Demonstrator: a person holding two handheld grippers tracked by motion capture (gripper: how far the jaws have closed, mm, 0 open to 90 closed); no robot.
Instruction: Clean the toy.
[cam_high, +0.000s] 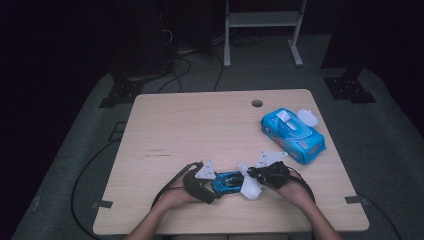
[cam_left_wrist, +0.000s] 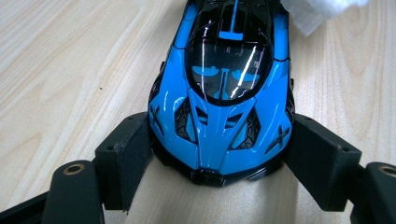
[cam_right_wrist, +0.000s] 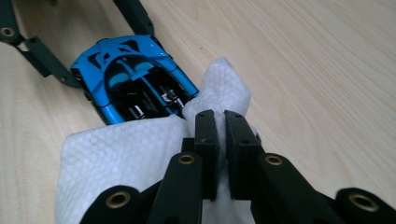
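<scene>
Toy car sits on surface, nose clamped in left hand-held gripper. Hard, shiny, prob slippery. Right hand-held gripper pinches soft wipe w/ tips together.

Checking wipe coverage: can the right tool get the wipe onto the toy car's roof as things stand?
Probably yes. The right tool is shut on the wipe, already draped on the toy car end; the left tool clamps only its sides, so the roof lies open.
</scene>
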